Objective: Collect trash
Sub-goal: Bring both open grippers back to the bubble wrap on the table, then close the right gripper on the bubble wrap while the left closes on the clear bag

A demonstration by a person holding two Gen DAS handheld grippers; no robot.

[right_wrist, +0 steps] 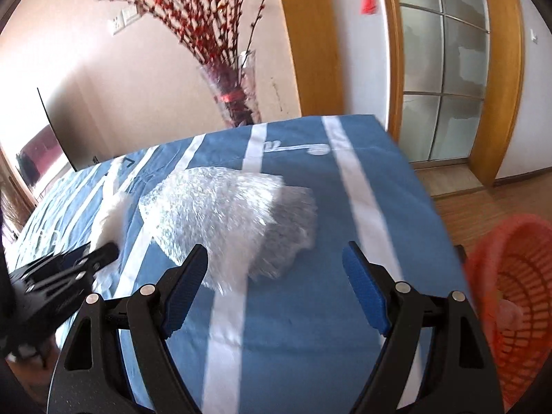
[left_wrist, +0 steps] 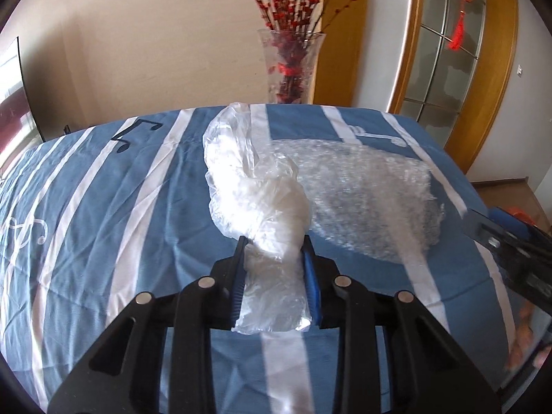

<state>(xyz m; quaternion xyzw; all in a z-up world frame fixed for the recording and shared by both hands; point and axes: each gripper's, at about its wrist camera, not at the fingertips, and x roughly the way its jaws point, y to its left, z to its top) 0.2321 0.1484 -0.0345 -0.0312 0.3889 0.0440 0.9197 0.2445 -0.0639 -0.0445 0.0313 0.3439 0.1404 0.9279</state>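
My left gripper [left_wrist: 275,241] is shut on a crumpled clear plastic bag [left_wrist: 255,193], which trails away over the blue striped cloth [left_wrist: 103,207]. A sheet of bubble wrap [left_wrist: 365,193] lies on the cloth just right of the bag. In the right wrist view my right gripper [right_wrist: 276,252] is open and empty, hovering above the cloth just short of the bubble wrap [right_wrist: 234,214]. The left gripper [right_wrist: 103,255] with the bag [right_wrist: 112,214] shows at the left there. The right gripper's body [left_wrist: 510,245] shows at the right edge of the left wrist view.
A red plastic basket [right_wrist: 517,296] stands on the wooden floor to the right of the cloth-covered table. A glass vase with red branches [left_wrist: 291,65] stands behind the table's far edge. A wood-framed glass door [right_wrist: 445,69] is at the back right, and a dark screen [right_wrist: 58,131] at the back left.
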